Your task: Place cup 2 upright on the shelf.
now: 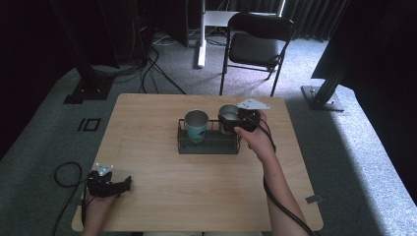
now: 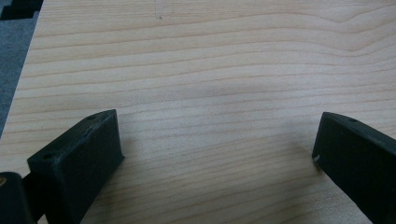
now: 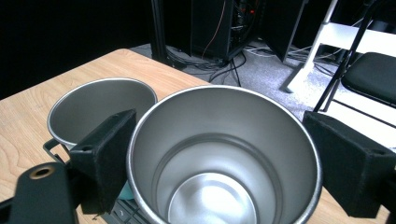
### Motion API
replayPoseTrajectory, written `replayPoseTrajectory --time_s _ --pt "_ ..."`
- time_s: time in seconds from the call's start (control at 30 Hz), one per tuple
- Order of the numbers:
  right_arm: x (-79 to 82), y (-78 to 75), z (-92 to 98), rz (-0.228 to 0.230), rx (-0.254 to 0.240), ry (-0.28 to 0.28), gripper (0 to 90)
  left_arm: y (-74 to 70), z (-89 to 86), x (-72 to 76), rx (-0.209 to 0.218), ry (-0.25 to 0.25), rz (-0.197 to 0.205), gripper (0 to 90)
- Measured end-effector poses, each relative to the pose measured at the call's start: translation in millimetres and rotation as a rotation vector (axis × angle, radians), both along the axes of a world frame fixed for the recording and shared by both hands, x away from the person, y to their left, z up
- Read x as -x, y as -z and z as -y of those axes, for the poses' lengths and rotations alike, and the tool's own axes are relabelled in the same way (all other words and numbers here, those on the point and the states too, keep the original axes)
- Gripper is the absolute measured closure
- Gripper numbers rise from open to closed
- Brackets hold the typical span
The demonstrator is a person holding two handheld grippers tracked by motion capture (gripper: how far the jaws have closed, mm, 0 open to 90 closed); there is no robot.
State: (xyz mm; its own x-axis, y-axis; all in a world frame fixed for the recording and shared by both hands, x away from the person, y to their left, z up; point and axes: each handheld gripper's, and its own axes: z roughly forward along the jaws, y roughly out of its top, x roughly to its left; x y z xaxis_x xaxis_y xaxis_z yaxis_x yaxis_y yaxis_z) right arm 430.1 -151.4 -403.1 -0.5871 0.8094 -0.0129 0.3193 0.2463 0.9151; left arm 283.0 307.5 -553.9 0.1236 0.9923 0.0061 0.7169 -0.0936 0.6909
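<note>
While the right claw [image 1: 244,119] reaches over the far right end of a dark wire rack [image 1: 209,143] in the middle of the desk [image 1: 206,191], its jaws stand on either side of a steel cup [image 3: 224,158]. Seen from the right gripper view, one jaw lies just against the cup's outer wall on the left, while the other stands a little off the rim on the right, so the claw brackets the cup without being closed on it. That cup is upright, its mouth open and its shiny bottom showing. Just beside it, in the left part of the rack, stands a second cup [image 1: 196,126], also upright, with a teal body under a steel rim; the two cups are near each other but I cannot tell whether they touch. Well apart from all this, the left claw [image 1: 127,184] rests low at the near left corner of the desk, held in the person's hand, its jaws spread wide with bare wood between them. A black folding chair [image 1: 255,46] stands on the carpet beyond the desk.
</note>
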Motion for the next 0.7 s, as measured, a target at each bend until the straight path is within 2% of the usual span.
replayPoseTrajectory --time_s 0.2,0.7 --pt "-3.2 8.2 -7.5 -0.021 0.007 -0.008 13.2 0.0 0.0 0.0 0.000 0.000 0.000 1.9" --pt "-8.1 28.6 -16.4 -0.040 0.032 -0.008 13.2 0.0 0.0 0.0 0.000 0.000 0.000 1.9"
